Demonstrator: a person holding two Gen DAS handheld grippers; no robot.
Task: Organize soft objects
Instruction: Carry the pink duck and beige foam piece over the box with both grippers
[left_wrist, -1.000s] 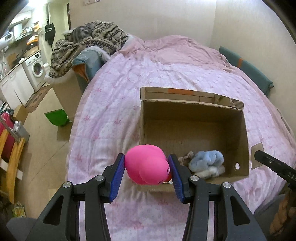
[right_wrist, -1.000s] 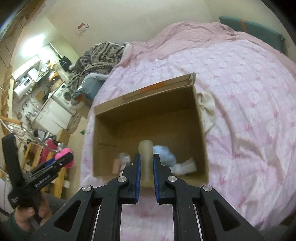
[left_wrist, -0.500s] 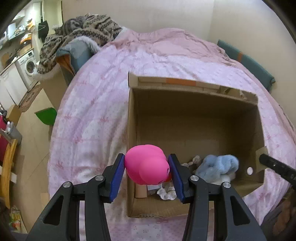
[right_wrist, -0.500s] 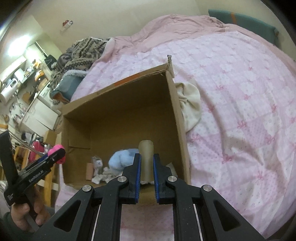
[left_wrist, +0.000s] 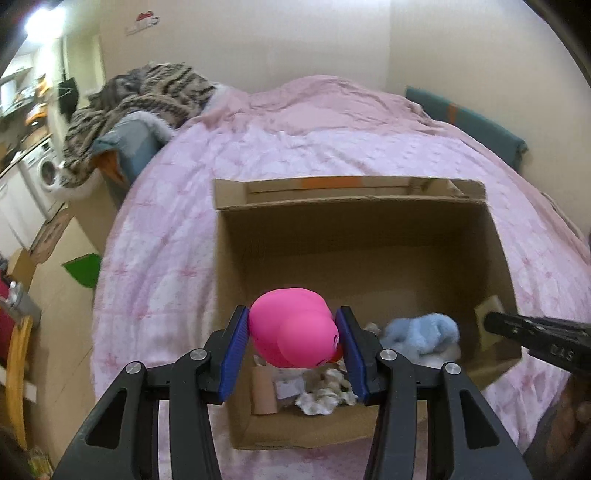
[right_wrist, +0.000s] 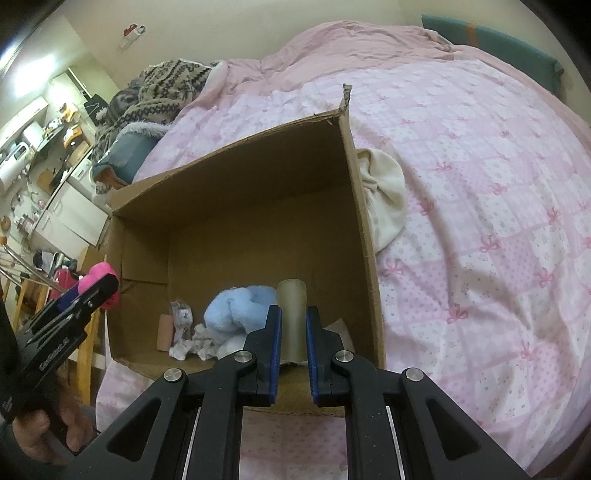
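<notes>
While the left gripper clamps the pink squishy toy over the near-left part of the cardboard box, the right gripper pinches a pale soft cylinder above the box's right side. A release too near the rim could bounce either piece onto the bedspread, or the two tools could knock together. Underneath is a pink quilted bed, with a patterned blanket heap and kitchen appliances at the room's left.
</notes>
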